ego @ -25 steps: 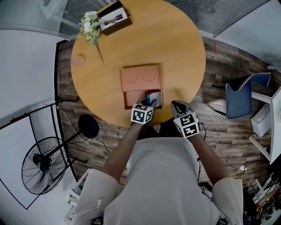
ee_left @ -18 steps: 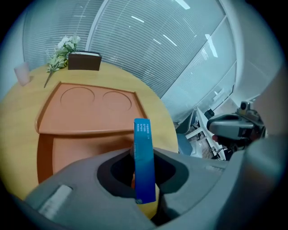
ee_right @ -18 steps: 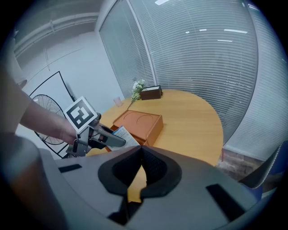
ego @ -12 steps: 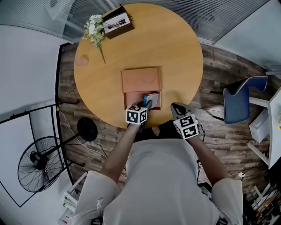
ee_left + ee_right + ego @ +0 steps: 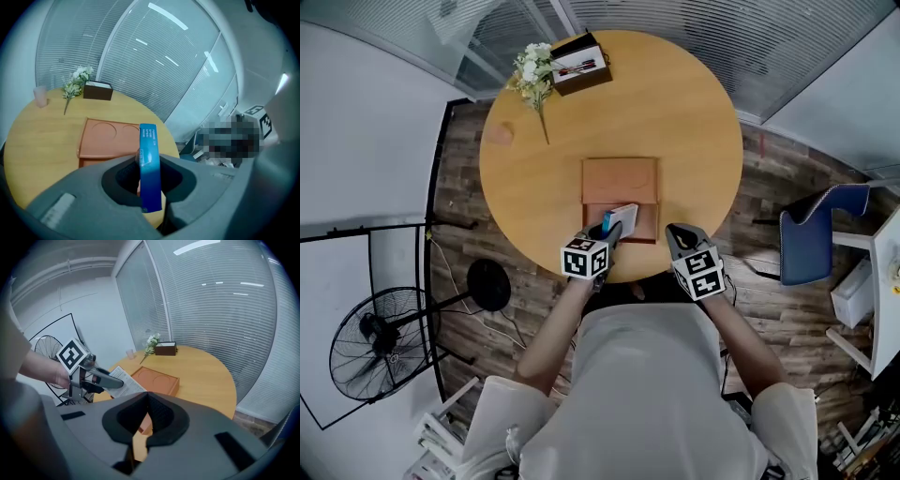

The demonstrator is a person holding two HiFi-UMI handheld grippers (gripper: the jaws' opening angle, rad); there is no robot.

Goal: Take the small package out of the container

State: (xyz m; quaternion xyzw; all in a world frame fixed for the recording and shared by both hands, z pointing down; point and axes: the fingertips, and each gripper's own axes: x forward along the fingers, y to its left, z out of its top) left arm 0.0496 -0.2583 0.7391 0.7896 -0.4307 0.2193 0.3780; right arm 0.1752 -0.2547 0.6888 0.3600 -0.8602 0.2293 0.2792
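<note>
Far behind the container (image 5: 620,183), flowers (image 5: 532,67) lie beside a dark box (image 5: 581,66).

The head view is looking steeply down from above the person onto the round table (image 5: 694,112). The left gripper view is riding on the left gripper (image 5: 149,176), very near its small blue package (image 5: 150,154), and is facing the orange container (image 5: 110,138) ahead of the jaws. The right gripper view is looking from the right gripper (image 5: 146,420) at the same container (image 5: 157,379) ahead.

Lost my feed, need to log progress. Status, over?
Left gripper jaws just closed on small package, raised over container. Right gripper jaws shut, empty. Nothing in the way.
</note>
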